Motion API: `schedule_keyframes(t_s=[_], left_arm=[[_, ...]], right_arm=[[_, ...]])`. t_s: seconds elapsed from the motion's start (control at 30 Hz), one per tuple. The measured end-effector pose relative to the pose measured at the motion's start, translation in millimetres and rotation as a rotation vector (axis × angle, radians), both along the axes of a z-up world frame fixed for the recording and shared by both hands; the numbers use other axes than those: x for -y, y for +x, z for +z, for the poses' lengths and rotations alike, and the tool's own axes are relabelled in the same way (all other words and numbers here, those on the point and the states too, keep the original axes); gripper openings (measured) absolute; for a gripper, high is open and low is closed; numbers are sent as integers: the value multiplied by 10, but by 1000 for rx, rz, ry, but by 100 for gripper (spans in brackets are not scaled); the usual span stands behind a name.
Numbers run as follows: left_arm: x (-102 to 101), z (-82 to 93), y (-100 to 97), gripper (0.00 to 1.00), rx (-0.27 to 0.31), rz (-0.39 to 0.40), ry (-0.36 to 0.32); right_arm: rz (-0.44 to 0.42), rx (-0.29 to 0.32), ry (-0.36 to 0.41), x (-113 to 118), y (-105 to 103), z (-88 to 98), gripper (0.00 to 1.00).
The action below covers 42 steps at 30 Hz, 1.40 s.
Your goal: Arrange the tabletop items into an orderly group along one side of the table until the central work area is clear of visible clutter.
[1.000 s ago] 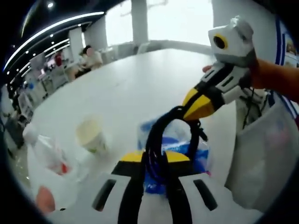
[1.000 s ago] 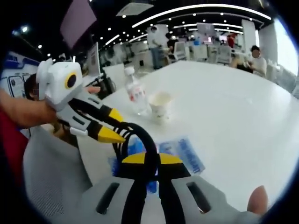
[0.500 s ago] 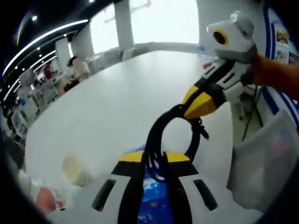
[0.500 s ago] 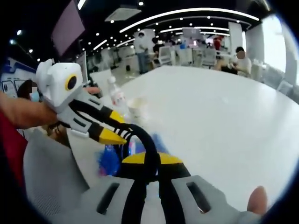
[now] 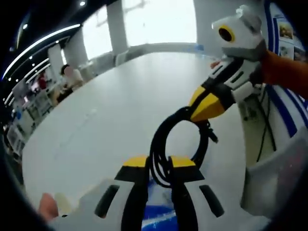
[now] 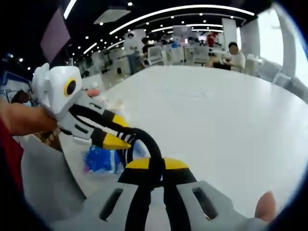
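In the left gripper view, a bit of a paper cup (image 5: pixel 61 211) peeks in at the far left, low down by the edge. Next comes the big white tabletop (image 5: pixel 110 120), and most of it looks bare. In the middle, the left gripper (image 5: pixel 158 166) has its yellow-tipped fingers (image 5: pixel 136 163) squeezed tight on a coiled black cable (image 5: pixel 166 144). The cable makes a loop that stands up from the fingers. A blue packet (image 5: pixel 156 211) lies on the tabletop just under them. To the right, the right gripper (image 5: pixel 208 107) comes in, and its yellow tips pinch the top of the same loop. A clear plastic bag (image 5: pixel 276 183) sits at the far right.

In the right gripper view, the left gripper (image 6: pixel 111 137) reaches in from the left, closed on the cable (image 6: pixel 147 144). Below it is the blue packet (image 6: pixel 98 159). In the middle, the right gripper (image 6: pixel 152 166) has its fingers (image 6: pixel 178 164) clamped on the cable loop too. The tabletop (image 6: pixel 207 110) spreads out wide and bare to the right.

So both grippers hold the cable up in the air, over the near edge. I think the step is carrying the cable to join the group at the side. Next, both hands should go down together, lay the coil flat beside the blue packet, and only then let go, so the loop does not spring open.
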State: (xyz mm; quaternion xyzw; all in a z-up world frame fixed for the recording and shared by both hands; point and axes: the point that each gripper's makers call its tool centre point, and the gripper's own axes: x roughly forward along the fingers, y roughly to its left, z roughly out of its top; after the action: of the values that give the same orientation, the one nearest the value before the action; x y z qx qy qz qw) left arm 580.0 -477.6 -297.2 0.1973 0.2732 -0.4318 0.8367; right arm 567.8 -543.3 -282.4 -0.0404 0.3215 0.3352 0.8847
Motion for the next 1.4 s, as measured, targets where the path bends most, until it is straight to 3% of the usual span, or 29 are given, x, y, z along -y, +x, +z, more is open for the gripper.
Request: schedule_keyframes(t_s=[0.3, 0.47, 0.63, 0.93, 1.4], left_arm=[[322, -332, 224, 14, -42, -35, 50], [433, -459, 326, 13, -61, -48, 69], [475, -564, 410, 13, -70, -50, 83], [480, -613, 511, 18, -63, -34, 89], [443, -661, 571, 22, -66, -19, 96]], right_arm=[[-53, -72, 3, 326, 201, -348, 7], [-80, -115, -21, 451, 288, -577, 8], [-108, -136, -5, 520, 389, -675, 8], [-160, -172, 27, 579, 582, -806, 8], [-231, -227, 63, 582, 682, -935, 8]])
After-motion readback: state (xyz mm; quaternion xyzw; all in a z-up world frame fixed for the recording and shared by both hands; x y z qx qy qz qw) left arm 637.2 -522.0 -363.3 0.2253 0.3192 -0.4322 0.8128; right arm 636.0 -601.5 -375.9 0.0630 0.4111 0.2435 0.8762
